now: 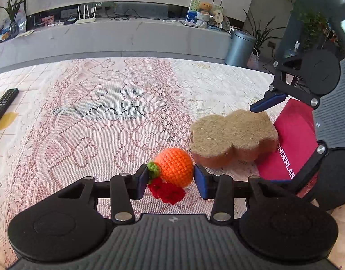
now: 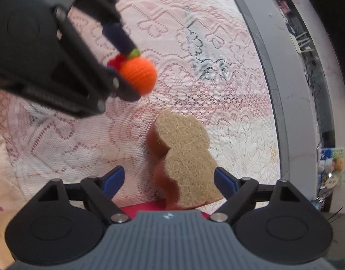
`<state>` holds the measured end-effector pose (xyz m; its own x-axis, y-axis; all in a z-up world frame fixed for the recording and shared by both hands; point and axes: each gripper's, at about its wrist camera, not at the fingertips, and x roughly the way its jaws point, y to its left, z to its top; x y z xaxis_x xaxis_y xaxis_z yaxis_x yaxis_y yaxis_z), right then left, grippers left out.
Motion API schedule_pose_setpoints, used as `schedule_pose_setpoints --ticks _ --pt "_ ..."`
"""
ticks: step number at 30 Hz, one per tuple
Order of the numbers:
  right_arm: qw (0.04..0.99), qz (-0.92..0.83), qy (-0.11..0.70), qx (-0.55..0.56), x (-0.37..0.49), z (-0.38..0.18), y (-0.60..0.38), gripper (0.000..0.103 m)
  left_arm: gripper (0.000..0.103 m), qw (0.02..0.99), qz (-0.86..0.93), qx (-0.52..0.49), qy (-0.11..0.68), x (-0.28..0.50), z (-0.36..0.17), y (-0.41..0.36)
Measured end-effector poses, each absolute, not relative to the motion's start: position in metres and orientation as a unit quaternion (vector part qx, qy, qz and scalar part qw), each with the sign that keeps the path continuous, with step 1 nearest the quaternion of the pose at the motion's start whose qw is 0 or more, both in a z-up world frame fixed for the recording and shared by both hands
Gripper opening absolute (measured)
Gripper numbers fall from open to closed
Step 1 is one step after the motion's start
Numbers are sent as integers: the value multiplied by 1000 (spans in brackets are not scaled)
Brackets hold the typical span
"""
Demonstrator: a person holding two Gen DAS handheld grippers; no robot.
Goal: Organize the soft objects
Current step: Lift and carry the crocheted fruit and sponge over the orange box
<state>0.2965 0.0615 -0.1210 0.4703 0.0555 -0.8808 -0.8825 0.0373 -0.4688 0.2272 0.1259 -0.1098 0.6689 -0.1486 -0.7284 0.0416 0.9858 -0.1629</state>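
Observation:
An orange crochet ball (image 1: 175, 166) with a green leaf and a red crochet bit under it sits between the blue pads of my left gripper (image 1: 171, 181), which is shut on it. The right wrist view shows the same ball (image 2: 139, 75) held off the lace cloth by the left gripper (image 2: 133, 72). A tan, cloud-shaped sponge (image 2: 188, 155) with a brown underside lies on the cloth, one end propped on a pink box (image 2: 145, 207). My right gripper (image 2: 170, 180) stands open around the sponge, its pads clear of it. From the left wrist view the sponge (image 1: 233, 132) lies beside the right gripper (image 1: 285, 135).
A lace tablecloth (image 1: 100, 117) covers the table. A black remote (image 1: 3, 105) and a yellow scrap (image 1: 7, 119) lie at the left edge. The pink box (image 1: 294, 139) sits at the right edge. Beyond the table are a grey ledge (image 1: 127, 36) and a grey bin (image 1: 240, 47).

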Motion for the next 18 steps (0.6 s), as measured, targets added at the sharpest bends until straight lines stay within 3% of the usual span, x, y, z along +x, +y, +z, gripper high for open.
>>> schedule_pose_setpoints --ticks 8,18 --pt "616 345 379 -598 305 -136 67 82 49 913 -63 -60 399 224 -110 124" --pt "653 324 375 -573 311 -124 68 31 49 917 -62 -49 392 223 -108 122"
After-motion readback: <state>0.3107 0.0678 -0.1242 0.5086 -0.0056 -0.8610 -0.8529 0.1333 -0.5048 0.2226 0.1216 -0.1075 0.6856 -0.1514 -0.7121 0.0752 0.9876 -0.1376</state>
